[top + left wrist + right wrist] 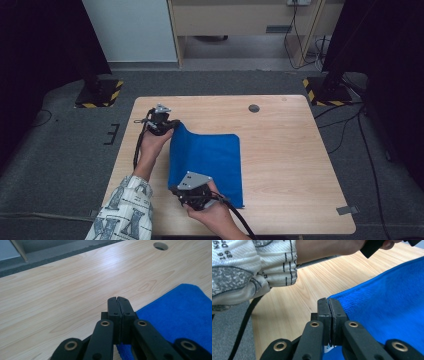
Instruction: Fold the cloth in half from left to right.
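A blue cloth (212, 160) lies on the wooden table (285, 155), its left edge raised off the wood. My left gripper (169, 125) is at the cloth's far left corner. In the left gripper view its jaws (117, 300) are pressed together, with blue cloth (180, 307) beneath and to their right. My right gripper (179, 192) is at the near left corner. Its jaws (328, 301) are also closed, and the cloth (387, 297) runs in under them from the right. Each gripper appears to pinch the cloth's edge.
A round hole (254, 108) sits in the table near its far edge, also seen in the left gripper view (160, 245). The patterned sleeve (249, 267) of the left arm lies just left of the right gripper. Stand bases with striped tape (100, 92) flank the table on the floor.
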`<control>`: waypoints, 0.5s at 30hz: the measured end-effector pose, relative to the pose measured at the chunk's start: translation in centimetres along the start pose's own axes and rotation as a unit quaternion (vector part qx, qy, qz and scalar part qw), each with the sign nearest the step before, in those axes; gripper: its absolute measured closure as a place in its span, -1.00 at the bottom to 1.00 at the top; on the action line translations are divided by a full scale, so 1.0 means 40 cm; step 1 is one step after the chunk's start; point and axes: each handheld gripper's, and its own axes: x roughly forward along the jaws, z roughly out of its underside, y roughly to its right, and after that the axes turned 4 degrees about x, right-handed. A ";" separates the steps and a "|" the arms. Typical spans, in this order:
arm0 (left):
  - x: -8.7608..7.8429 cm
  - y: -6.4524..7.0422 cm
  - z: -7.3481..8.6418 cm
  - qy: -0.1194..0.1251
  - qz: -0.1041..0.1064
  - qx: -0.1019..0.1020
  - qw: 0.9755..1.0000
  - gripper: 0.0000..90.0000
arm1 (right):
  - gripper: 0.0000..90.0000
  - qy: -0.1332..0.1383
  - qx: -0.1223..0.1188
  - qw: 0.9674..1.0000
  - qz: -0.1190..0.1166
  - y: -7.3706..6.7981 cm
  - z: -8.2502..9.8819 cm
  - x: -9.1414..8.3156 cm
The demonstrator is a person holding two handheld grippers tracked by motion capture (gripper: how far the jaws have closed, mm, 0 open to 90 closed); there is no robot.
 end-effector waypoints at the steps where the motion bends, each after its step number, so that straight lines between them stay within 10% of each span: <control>1: 0.009 0.010 -0.004 0.002 0.000 0.001 1.000 0.98 | 0.98 0.000 0.001 1.000 0.001 0.004 0.005 -0.006; 15: 0.122 0.139 -0.061 -0.008 0.021 0.024 0.999 0.99 | 0.98 -0.015 0.015 0.999 0.041 0.063 0.100 -0.102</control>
